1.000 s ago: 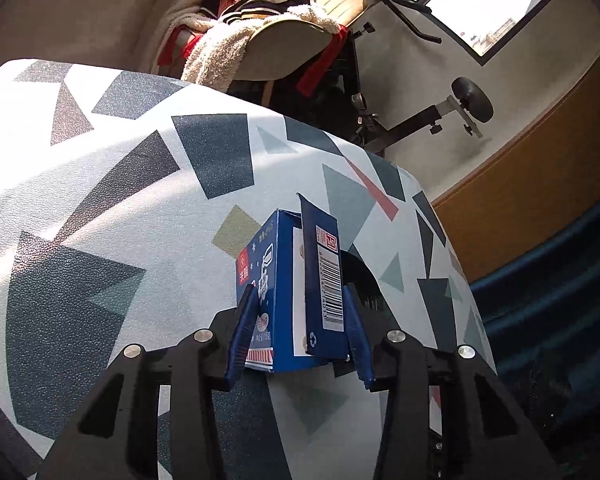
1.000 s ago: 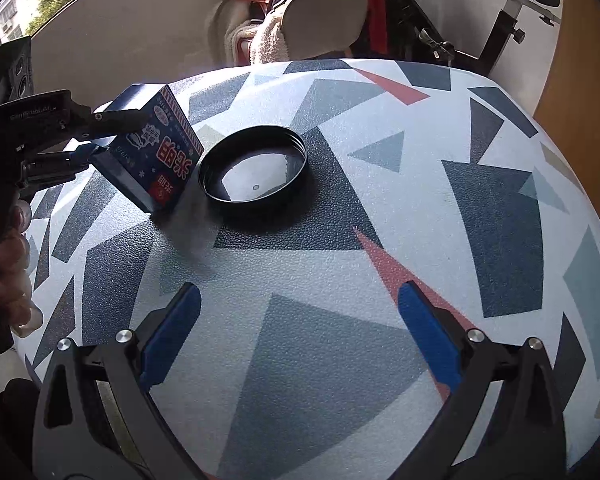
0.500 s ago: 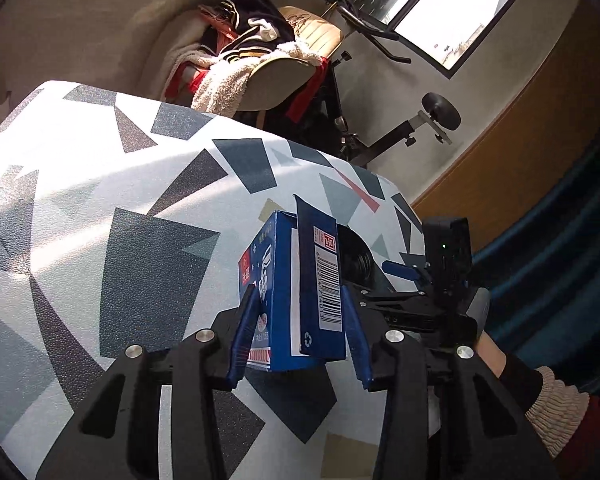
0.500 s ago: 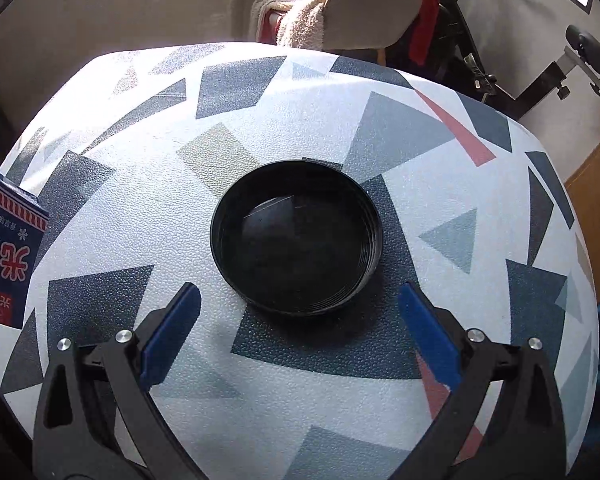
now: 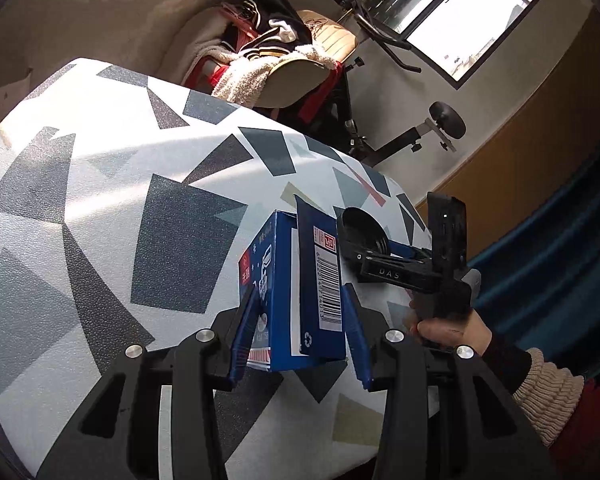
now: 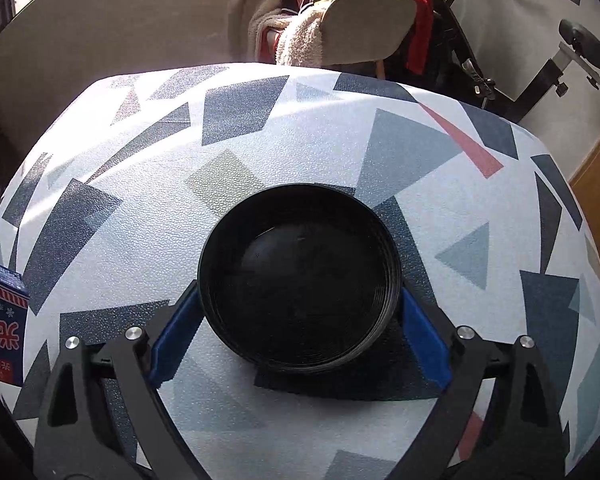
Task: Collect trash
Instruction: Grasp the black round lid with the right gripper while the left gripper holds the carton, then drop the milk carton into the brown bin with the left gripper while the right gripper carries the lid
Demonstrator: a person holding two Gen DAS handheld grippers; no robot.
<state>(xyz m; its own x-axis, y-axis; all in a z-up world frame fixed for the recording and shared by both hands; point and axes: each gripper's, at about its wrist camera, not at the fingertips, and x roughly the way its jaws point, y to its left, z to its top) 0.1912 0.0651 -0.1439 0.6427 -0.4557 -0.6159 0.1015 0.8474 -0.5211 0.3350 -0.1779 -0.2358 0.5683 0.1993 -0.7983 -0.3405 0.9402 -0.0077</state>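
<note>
While the left gripper (image 5: pixel 296 332) stays out of the working area with its jaws clamped on the blue carton (image 5: pixel 300 292), the right gripper (image 6: pixel 298 330) straddles the black round lid (image 6: pixel 300 276) on the patterned table (image 6: pixel 340 140). Its jaws are closing, with the lid between them; one pad sits at each side of the rim, and contact appears imminent or just made.

Likely faults from here:
- The rim is shallow and round. Pads bearing off the widest line could squeeze the lid forward, out of the jaws.
- Pads set too high on the low wall could slip over the rim.
- Lifting before the grip is firm could tip the lid.
- The carton is gripped near its lower end, with an open flap; tilting could shift it.
</note>
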